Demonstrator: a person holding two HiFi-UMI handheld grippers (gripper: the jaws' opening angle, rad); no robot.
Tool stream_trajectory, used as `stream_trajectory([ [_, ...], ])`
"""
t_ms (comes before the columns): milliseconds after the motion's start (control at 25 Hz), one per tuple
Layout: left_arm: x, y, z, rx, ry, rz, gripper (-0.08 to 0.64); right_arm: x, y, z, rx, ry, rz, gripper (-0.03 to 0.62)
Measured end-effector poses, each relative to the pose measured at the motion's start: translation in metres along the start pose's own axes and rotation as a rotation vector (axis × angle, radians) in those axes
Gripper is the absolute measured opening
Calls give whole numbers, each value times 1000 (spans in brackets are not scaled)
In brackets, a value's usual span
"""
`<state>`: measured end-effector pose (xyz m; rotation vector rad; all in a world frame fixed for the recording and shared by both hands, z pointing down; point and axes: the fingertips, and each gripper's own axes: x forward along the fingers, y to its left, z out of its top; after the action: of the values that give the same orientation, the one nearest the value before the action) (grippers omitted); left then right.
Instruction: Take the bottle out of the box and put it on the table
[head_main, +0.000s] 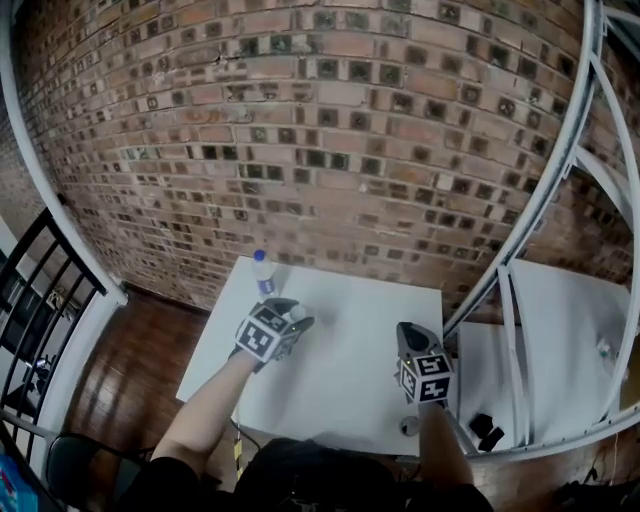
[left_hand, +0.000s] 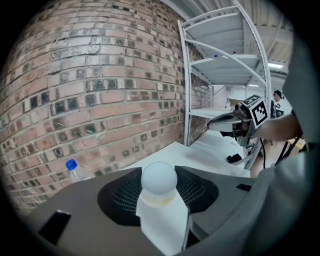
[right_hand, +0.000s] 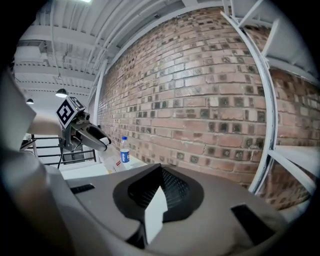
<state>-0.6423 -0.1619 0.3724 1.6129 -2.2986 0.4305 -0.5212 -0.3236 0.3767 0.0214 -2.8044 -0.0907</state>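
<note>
The right tool (head_main: 410, 338) hangs over the tabletop (head_main: 350, 385), jaws together and empty. The left tool (head_main: 291, 321) grips a white bottle (left_hand: 159, 184) above the tabletop, tilted, round cap toward the wall (head_main: 320, 150); the red print on its label is unreadable. Beyond, a water bottle (head_main: 263, 272) stands upright, and its blue label cannot be read.

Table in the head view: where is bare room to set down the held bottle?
The table is bare across its middle, between the left gripper, shut on the white bottle, and the right gripper, and at its far right corner. Only the far left corner is taken, by a blue-capped bottle.
</note>
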Motion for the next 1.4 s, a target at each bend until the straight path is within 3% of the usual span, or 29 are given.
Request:
stream_trajectory([
  [640, 127, 64, -9, -77, 190, -39, 198, 74, -31, -25, 43, 125, 26, 2],
  [920, 163, 82, -23, -63, 280, -57, 198, 98, -33, -43, 80, 169, 29, 2],
  [1400, 180, 79, -27, -37, 282, -94, 209, 120, -30, -48, 93, 185, 38, 2],
])
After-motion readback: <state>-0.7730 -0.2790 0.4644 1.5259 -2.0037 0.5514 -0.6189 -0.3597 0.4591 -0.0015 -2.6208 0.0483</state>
